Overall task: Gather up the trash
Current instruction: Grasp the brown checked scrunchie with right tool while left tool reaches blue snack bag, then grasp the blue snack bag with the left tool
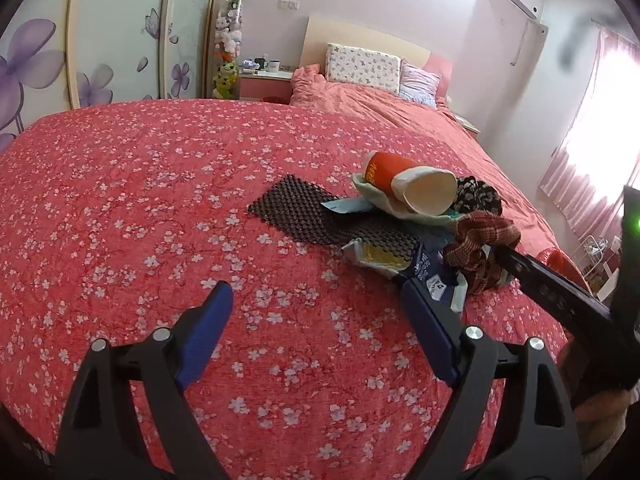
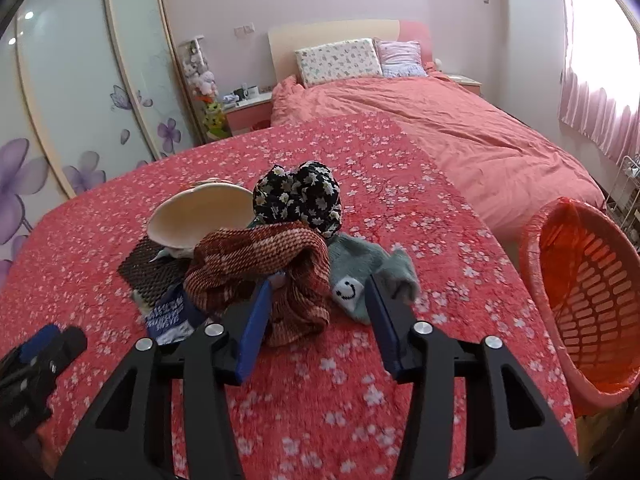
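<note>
A wide stretch of flowered bedspread (image 1: 140, 200) is left bare on the left of the pile; an orange basket (image 2: 576, 280) is set off the bed's right edge. The left gripper (image 1: 316, 304) is held wide open and empty, just short of a blue wrapper (image 1: 430, 276). The right gripper (image 2: 318, 286) is seen part open around a brown scarf (image 2: 260, 264), one finger against the cloth; no firm grip can be told. A paper cup (image 1: 404, 184) is lying behind.

Lighting: bright daylight from the curtained window (image 1: 592, 128), blown out to white glare in my left view. Shadows: soft. Optics: heavy fisheye bending, dark corner vignetting. Blur: grey sock (image 2: 360, 280) and near bedspread (image 2: 320, 392) smeared.
</note>
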Demonstrator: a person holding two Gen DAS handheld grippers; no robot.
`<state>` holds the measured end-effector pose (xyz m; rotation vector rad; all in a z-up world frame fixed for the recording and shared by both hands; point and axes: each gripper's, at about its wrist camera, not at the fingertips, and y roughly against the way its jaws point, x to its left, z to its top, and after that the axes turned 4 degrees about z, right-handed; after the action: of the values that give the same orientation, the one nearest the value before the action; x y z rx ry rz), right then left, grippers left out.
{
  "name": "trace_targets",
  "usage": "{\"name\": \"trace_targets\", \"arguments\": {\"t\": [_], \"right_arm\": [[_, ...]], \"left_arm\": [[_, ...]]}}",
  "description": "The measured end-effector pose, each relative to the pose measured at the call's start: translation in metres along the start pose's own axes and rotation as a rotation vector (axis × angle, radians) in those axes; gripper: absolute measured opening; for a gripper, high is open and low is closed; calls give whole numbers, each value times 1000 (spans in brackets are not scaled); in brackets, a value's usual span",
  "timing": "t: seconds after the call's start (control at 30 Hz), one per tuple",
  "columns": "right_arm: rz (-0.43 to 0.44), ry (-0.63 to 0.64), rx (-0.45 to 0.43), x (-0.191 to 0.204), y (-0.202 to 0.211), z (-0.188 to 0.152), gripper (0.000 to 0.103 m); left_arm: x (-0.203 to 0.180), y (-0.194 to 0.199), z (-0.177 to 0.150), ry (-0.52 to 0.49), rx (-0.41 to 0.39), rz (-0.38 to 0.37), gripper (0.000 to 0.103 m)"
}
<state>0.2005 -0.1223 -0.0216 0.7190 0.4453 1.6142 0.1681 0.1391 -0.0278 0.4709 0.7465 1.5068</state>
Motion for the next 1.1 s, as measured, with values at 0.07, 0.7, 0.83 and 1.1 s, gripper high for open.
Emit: {"name": "trace_targets", "arguments": {"t": [0.07,0.7,0.83,1.1], "right_arm": [[-1,8,8,2,-5,2,36],[-46,-45,-114,-37,59,-12,5],[-57,-73,-113,-51,62,-14,1],[-54,-88,-103,-63,57,-22,1]], "left_arm": [[-2,-2,-2,-1,5,-10,85],[-67,-34,-6,21,88,-119,84],[-84,-48,2,24,105,-79,83],[-90,-77,3,12,168,15,62]]}}
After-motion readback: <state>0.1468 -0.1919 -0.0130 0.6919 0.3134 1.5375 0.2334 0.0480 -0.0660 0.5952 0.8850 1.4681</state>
